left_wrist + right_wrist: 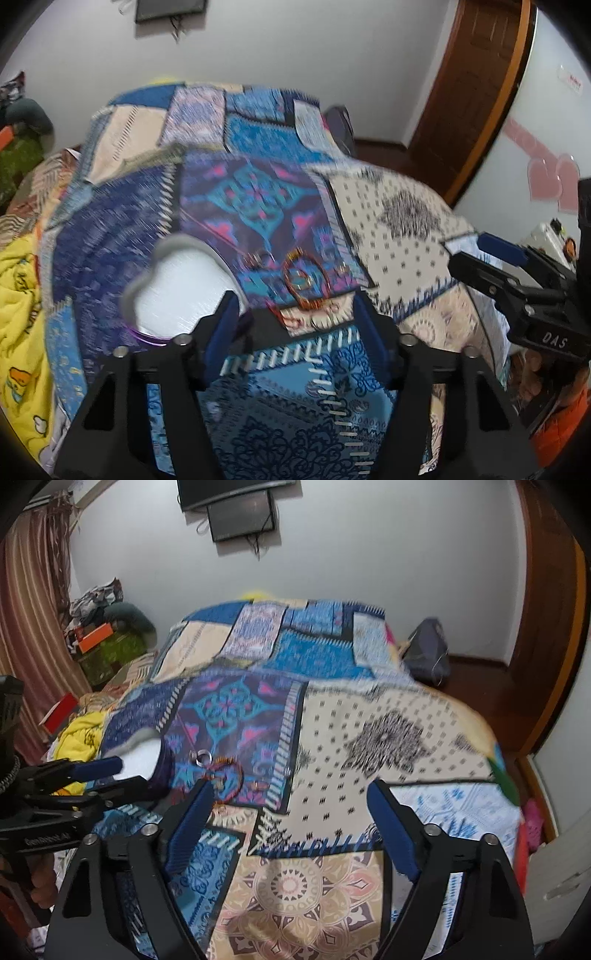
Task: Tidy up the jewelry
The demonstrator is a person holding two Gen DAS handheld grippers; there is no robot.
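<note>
Jewelry lies on a patchwork quilt (pixel 388 221): an orange-red beaded bracelet (pixel 323 275), a small ring (pixel 300 283) inside it and a silver ring (pixel 258 257) to its left. A white heart-shaped dish (pixel 177 291) sits left of them. My left gripper (pixel 295 299) is open, just short of the bracelet, holding nothing. In the right wrist view the bracelet (pixel 238 775), silver ring (pixel 203 757) and dish (pixel 146 757) lie to the left. My right gripper (pixel 291 786) is open and empty over the quilt (pixel 369 738), right of the jewelry.
The right gripper's body (pixel 517 291) shows at the right of the left wrist view; the left gripper (pixel 74 779) shows at the left of the right one. A yellow cloth (pixel 18 295) lies left. A grey bag (pixel 424 650) and wooden door (pixel 469 92) stand beyond the bed.
</note>
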